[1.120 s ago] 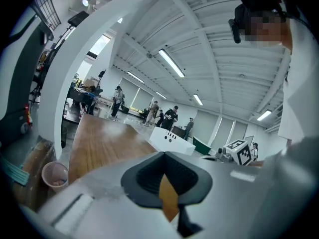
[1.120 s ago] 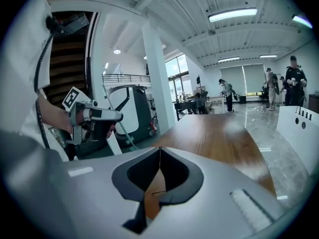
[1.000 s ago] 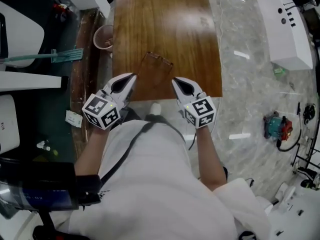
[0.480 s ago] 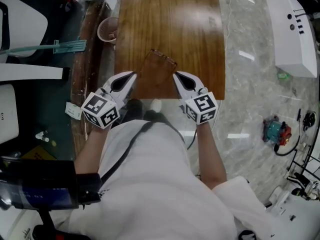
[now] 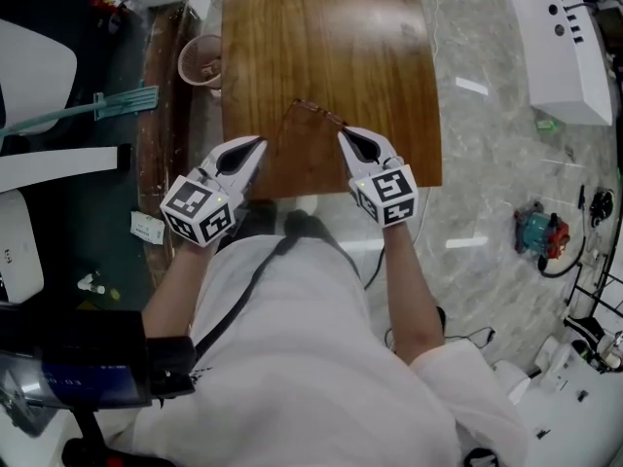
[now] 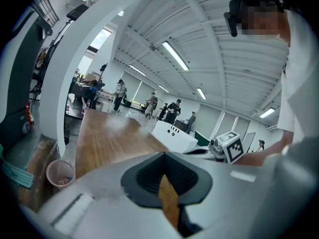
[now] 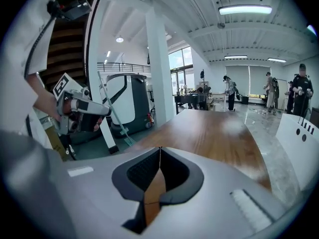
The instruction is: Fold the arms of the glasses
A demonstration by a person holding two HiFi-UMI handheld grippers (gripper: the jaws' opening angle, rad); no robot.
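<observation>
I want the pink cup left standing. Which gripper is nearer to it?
Left. The left gripper is near the table's left edge, down-right of the pink cup; the right gripper is farther right, beyond the glasses that both grip.

Long, glossy worktop (image 5: 321, 27) of brown wood, with grain running lengthwise and pale glare from ceiling lights across the far half. Toward the near edge, a pair of thin, dark wire-framed glasses (image 5: 319, 113), front slanted and turned away, arms spread open and reaching back toward that edge. Cannot tell whether lying flat or raised slightly off the wood.
</observation>
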